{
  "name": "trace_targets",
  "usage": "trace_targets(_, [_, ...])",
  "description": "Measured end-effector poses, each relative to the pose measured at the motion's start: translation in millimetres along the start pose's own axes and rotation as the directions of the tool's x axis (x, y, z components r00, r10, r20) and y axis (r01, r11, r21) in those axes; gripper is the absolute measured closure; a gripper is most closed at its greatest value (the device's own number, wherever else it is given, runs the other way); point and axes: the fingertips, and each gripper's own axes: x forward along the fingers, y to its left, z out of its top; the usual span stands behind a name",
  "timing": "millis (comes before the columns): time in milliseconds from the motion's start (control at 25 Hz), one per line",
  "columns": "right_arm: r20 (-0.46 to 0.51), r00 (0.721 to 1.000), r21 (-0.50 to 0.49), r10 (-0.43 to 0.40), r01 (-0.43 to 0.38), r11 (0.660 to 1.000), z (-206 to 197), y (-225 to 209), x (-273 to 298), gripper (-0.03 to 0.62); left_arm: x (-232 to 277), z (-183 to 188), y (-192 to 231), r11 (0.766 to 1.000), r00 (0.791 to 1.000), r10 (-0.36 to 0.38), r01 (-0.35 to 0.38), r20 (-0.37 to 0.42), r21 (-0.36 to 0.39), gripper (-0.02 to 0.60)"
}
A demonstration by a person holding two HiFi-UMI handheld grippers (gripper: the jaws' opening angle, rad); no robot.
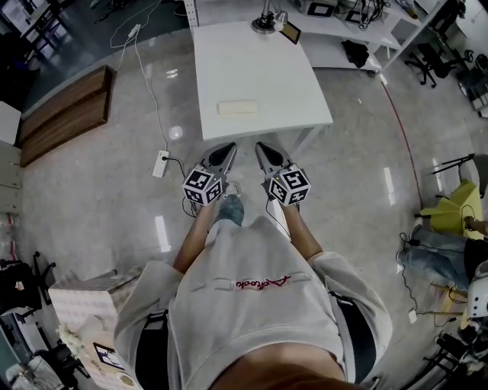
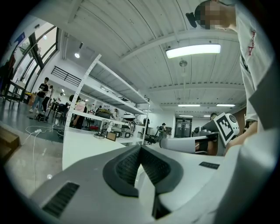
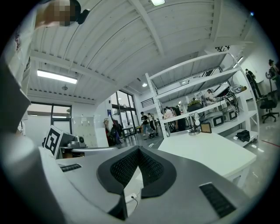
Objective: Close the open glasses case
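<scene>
1 white bench (image 1: pixel 252 68) w/ 1 pale glasses case (image 1: pixel 238 107) lying flat near its middle, all by itself. Can't tell from here if its lid is up or down, or what's inside. 2 grippers side by side just at the bench's near edge, well apart from the case: left hand-held gripper (image 1: pixel 226 152) & right hand-held gripper (image 1: pixel 265 152). Both are closed tight w/ nothing in them. 1 lamp (image 1: pixel 264 23) + 1 small frame (image 1: pixel 290 32) sit at the far edge.

Pale glasses case (image 1: pixel 238 107) on white table (image 1: pixel 293 80)
</scene>
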Motion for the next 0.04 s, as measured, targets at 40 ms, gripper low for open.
trace_targets(40, [-0.003, 1.0, -0.001, 0.0, 0.0, 1.0, -1.3, 0.2, -0.7, 0.592, -0.3, -0.7, -0.3, 1.0, 1.0, 0.001, -0.001, -0.001, 0.0, 0.558])
